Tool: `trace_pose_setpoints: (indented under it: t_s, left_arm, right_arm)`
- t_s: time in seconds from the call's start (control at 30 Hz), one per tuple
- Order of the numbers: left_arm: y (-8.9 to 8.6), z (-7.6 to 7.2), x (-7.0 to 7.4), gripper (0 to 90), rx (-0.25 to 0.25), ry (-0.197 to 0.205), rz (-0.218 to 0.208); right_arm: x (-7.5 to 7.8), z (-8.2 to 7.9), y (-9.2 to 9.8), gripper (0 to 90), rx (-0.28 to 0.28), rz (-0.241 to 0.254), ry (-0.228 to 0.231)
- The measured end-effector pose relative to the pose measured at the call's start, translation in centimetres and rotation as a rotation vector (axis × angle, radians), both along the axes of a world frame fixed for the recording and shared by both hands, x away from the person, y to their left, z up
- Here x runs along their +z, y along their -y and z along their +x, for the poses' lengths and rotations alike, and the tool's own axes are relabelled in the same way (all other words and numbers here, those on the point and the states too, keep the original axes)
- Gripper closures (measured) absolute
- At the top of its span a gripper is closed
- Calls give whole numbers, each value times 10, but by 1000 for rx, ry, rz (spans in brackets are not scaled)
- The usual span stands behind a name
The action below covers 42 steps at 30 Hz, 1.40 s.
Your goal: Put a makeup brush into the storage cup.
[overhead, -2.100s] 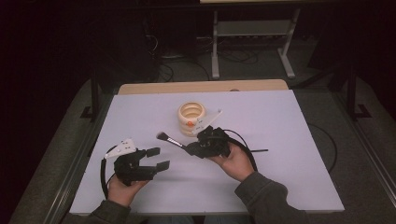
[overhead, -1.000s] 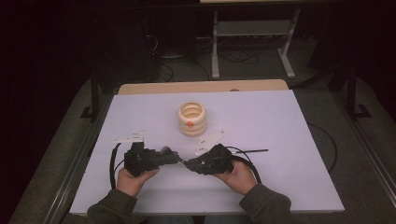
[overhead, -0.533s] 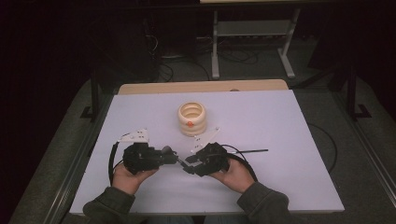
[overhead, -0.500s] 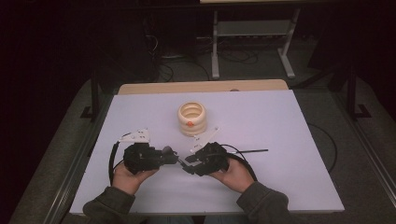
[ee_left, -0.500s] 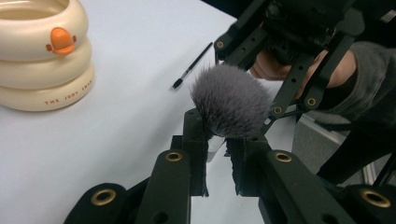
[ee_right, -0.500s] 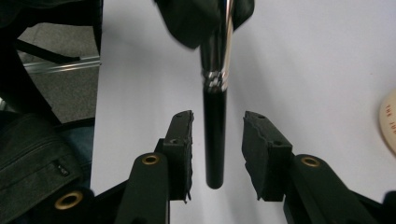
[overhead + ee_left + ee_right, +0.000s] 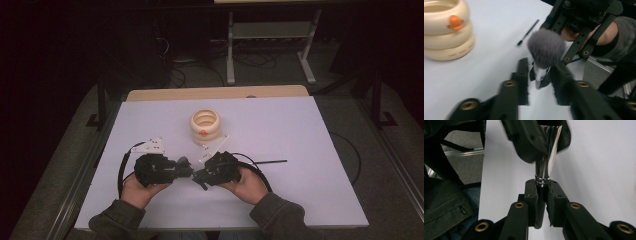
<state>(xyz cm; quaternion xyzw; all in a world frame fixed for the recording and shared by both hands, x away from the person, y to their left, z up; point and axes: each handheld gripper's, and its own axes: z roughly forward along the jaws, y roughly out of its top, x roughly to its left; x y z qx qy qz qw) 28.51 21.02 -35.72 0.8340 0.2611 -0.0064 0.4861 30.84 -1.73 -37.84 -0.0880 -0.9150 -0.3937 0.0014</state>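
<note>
My two grippers meet tip to tip near the table's front middle. My right gripper [image 7: 200, 176] [image 7: 543, 192] is shut on the black handle of a makeup brush, just below its silver ferrule [image 7: 546, 162]; its jaws have just been closing on it. The brush's grey bristle head [image 7: 546, 50] [image 7: 183, 161] points at my left gripper [image 7: 188, 172] [image 7: 541, 77]. The left jaws have just been opening. They stand a little apart on either side of the brush's neck, not pressing it.
A stack of cream rings [image 7: 205, 125] [image 7: 446, 35] with an orange spot stands beyond the grippers at mid-table. A thin black brush [image 7: 270, 161] [image 7: 527, 32] lies to the right. The white tabletop [image 7: 310, 130] has free room at right and far left.
Since two seconds ago both hands have drawn back from the rings and come together at the front middle. Over the last half second they have hardly shifted.
</note>
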Motion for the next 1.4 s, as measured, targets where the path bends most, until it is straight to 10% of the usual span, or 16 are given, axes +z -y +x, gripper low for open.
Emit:
trace_pose_setpoints:
  t_s: [0.4, 0.87, 1.4]
  left_arm:
    - [-25, -6, -19, 536, 114, 15, -17]
    - [-37, -18, -34, 485, 175, 55, 15]
    - [-40, -21, -39, 441, 187, 61, 19]
  right_arm:
    - [-2, 20, 22, 786, -70, 5, -76]
    - [31, 52, 50, 785, -170, 91, -129]
    - [67, 84, 47, 785, -198, 122, -99]
